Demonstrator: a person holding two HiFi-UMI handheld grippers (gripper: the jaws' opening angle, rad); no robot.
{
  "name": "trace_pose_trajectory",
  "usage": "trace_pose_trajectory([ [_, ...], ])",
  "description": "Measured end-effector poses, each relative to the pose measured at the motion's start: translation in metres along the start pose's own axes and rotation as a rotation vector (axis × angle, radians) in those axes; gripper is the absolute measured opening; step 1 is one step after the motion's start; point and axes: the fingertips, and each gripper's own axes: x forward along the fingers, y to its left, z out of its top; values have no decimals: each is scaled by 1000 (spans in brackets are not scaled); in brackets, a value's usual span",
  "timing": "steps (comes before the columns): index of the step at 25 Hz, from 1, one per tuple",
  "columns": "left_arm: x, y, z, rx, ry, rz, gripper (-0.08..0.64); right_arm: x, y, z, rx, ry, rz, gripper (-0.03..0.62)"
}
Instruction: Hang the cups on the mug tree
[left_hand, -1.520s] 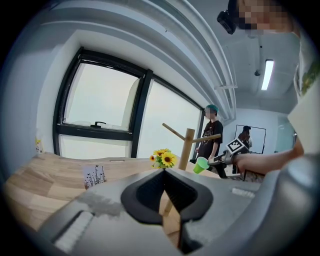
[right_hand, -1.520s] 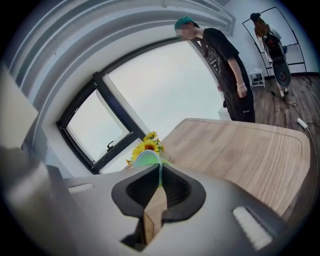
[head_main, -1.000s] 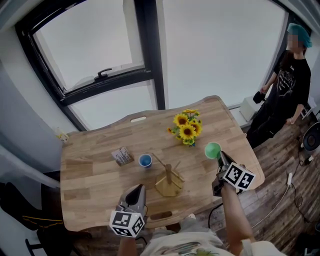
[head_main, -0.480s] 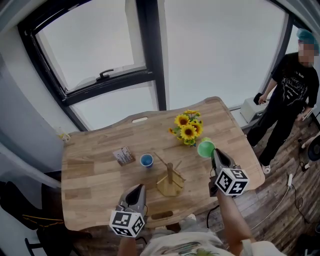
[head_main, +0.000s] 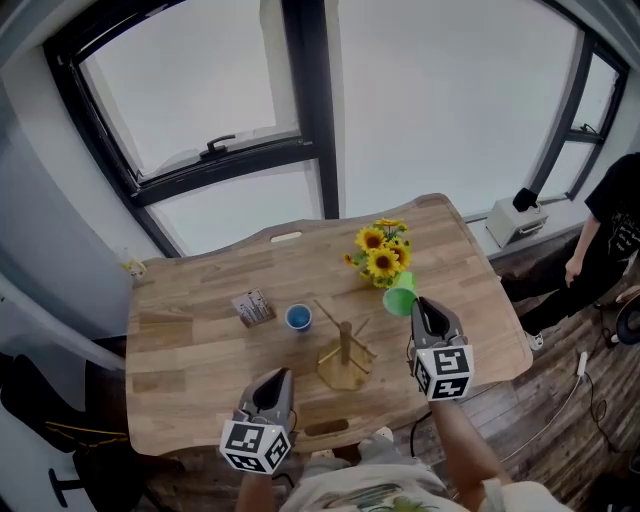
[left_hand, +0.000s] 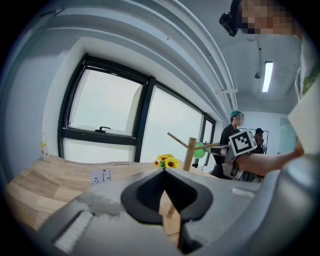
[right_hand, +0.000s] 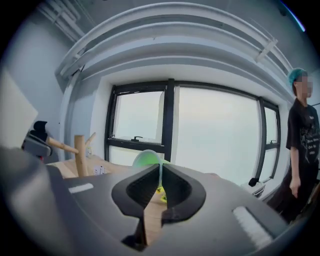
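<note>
Wooden table (head_main: 200, 345) with mug tree (head_main: 345, 360) stands beside a dark-framed window (head_main: 430, 110).

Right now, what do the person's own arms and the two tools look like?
Both the left tool and right tool are grey, tapering to narrow tips, with black-lined cut-outs behind them. Each carries a white cube printed with black square markers. The forearms are bare; the shirt is pale with a print.

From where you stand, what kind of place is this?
Probably a bright indoor room, perhaps a studio arranged like a home: a wooden table with sunflowers stands beside large windows, on a plank floor.
</note>
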Motion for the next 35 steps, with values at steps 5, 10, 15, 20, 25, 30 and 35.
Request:
trace_pose_trajectory([
  [5, -5, 2, -3, -4, 6, 13, 0, 5, 16, -5, -84, 12, 18, 17],
  [10, -11, 4, -6, -8, 10, 28, 0, 10, 33, -11, -160, 21, 42, 17],
  [15, -16, 8, -10, -13, 16, 45, 0, 12, 46, -17, -226, 27, 63, 17],
  [20, -18, 9, -12, -16, 18, 51, 0, 8, 61, -24, -320, 24, 82, 17],
  [25, -19, 7, -12, -16, 18, 51, 1, 2, 78, -28, -414, 15, 101, 17],
  [30, -20, 6, -15, -17, 20, 50, 0, -3, 91, -43, -462, 28, 123, 17],
  [35, -21, 6, -18, -23, 20, 49, 1, -10, 105, -54, -502, 31, 149, 18],
])
